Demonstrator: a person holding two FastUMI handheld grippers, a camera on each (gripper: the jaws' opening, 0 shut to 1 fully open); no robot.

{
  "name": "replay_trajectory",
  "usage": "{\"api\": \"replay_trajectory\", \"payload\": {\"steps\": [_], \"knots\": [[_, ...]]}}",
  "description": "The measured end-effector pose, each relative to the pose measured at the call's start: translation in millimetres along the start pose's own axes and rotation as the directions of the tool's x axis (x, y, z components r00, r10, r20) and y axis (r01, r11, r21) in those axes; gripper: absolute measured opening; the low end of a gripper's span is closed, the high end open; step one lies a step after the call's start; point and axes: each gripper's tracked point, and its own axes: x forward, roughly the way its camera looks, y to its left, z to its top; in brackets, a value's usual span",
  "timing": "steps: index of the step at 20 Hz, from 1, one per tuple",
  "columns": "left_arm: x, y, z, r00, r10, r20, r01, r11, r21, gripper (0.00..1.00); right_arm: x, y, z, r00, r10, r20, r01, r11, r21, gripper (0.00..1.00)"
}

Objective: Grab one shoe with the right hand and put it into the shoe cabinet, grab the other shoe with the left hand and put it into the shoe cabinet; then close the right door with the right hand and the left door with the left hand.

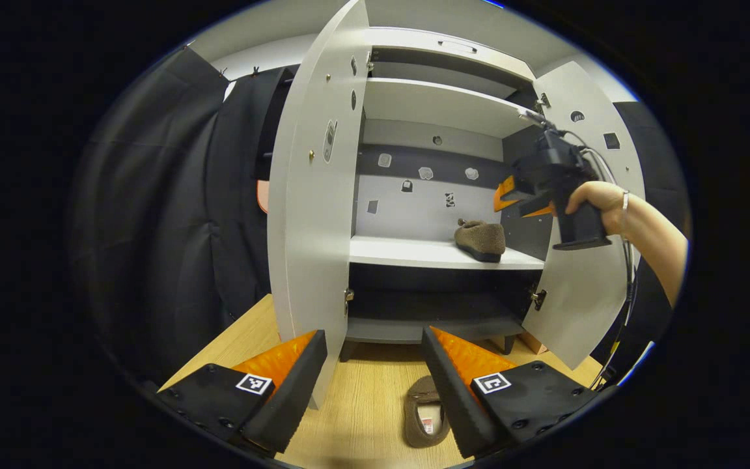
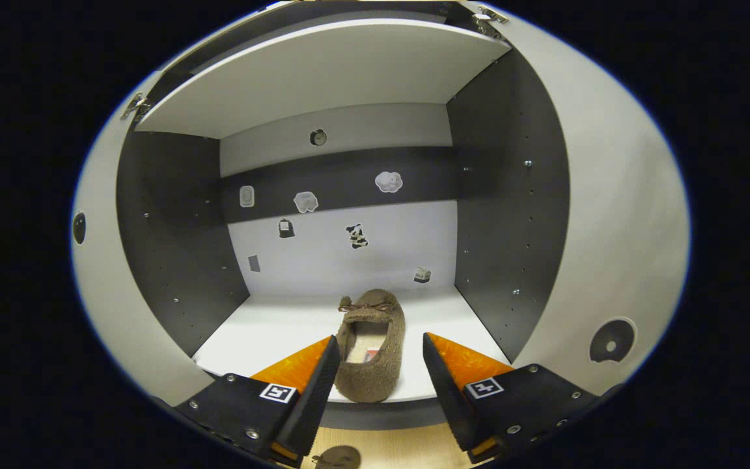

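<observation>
Shoe cabinet (image 1: 440,104) stands open w/ both doors swung wide: left door (image 1: 310,215) at about 9 o'clock in the left gripper view, right door (image 1: 583,286) at 3 o'clock. Middle shelf (image 1: 414,252) holds one brown slipper (image 1: 481,240), lying toward the shelf's right side, sole down. In the right gripper view the same slipper (image 2: 370,345) sits at the shelf's front edge, heel toward the camera.

Second slipper (image 1: 426,412) lies on the wooden floor (image 1: 362,397) in front of the cabinet, at 6 o'clock in the left gripper view, opening up.

Right gripper (image 2: 375,374) hangs in front of the shelf, jaws apart, shelved slipper between them but not touched as far as I can tell, so it looks released. A hand (image 1: 599,202) holds that gripper up at 2 o'clock in the left gripper view.

Left gripper (image 1: 375,384) has jaws apart, nothing in them, floor slipper just inside the right jaw.

Step in hand, prob: left grab of the floor slipper. To do it well: shift left gripper a bit toward 3 o'clock so the slipper centres between the jaws, drop low, pinch across the sides near mid-length, not the soft heel rim. Lift clear of the cabinet's base, then set it on the bare shelf area at 9 o'clock of the first slipper. Right gripper should back out first, avoid a clash.
</observation>
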Motion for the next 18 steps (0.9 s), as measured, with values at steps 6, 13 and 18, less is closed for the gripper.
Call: {"api": "replay_trajectory", "payload": {"steps": [6,13,18], "knots": [[11,-9,-45,0.998,-0.029,-0.055,0.031,0.998,0.045,0.97,-81,-2,-7,0.997,0.018,0.076,-0.022,0.998,0.052,0.92],[42,-39,-134,0.977,-0.108,-0.182,0.130,0.985,0.113,0.97,-145,-20,-21,0.992,-0.002,0.127,0.001,1.000,0.004,0.93],[65,-64,-179,0.954,-0.175,-0.243,0.215,0.965,0.150,0.97,-167,-34,-35,0.993,-0.018,0.118,0.022,0.999,-0.028,0.93]]}}
